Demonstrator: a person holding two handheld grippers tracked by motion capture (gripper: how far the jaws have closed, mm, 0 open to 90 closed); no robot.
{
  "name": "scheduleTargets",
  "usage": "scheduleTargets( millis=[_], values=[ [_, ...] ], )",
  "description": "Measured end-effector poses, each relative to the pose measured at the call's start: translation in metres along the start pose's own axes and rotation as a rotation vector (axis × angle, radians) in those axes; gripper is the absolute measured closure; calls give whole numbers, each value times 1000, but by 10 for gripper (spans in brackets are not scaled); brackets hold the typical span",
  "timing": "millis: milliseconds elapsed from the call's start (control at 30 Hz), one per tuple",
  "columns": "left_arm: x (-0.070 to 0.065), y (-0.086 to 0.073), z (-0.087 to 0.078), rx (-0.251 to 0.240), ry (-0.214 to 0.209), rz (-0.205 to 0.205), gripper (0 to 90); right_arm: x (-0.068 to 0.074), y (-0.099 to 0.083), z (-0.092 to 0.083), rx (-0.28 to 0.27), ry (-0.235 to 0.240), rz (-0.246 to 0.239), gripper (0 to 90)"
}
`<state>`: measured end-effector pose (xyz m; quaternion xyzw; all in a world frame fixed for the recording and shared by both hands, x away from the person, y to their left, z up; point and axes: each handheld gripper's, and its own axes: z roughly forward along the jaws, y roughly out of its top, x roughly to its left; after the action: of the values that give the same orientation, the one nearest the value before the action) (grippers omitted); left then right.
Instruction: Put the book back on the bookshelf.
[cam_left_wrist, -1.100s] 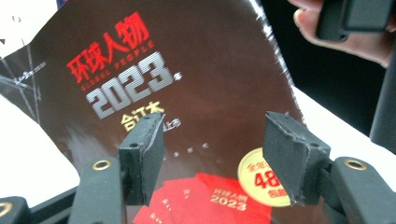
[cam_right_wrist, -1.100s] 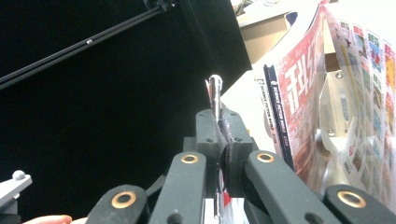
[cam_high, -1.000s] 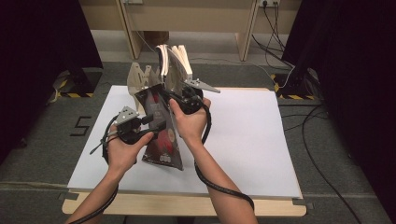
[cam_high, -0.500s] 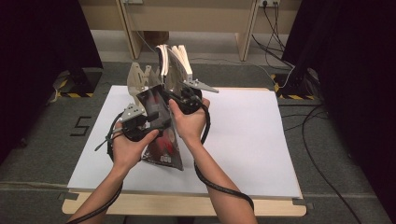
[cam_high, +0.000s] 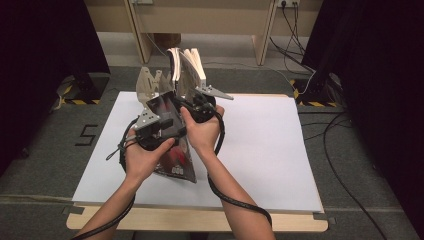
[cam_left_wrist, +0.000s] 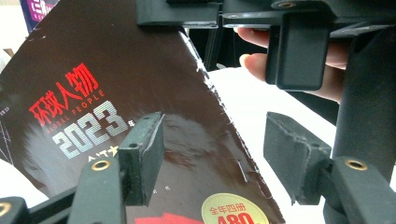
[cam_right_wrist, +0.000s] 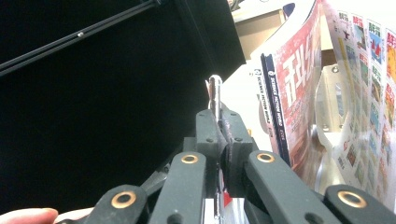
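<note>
Right tongs (cam_right_wrist: 223, 140) pinch the dark magazine's (cam_left_wrist: 121, 93) edge, raised over the counter (cam_high: 260, 150). Left tongs (cam_left_wrist: 210, 158) spread wide, straddling its spine.

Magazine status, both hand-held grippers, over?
Right hand-held gripper shut on dark magazine, at its edge. Left hand-held gripper open, jaws straddling the cover edge. Magazine rack with upright magazines just behind.

Right gripper (cam_high: 192, 102) gripping dark magazine (cam_high: 172, 150), white table (cam_high: 260, 150)
</note>
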<state>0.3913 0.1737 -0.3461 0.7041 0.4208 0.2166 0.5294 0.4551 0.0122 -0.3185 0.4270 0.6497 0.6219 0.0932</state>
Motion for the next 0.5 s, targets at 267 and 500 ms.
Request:
scheduleTargets(
  millis=[267, 500],
  values=[
    [-2, -2, 8, 27, 44, 5, 365, 3, 0, 1, 1, -8, -15, 879],
    [-2, -2, 14, 50, 66, -31, 337, 5, -1, 2, -3, -10, -25, 879]
  ],
)
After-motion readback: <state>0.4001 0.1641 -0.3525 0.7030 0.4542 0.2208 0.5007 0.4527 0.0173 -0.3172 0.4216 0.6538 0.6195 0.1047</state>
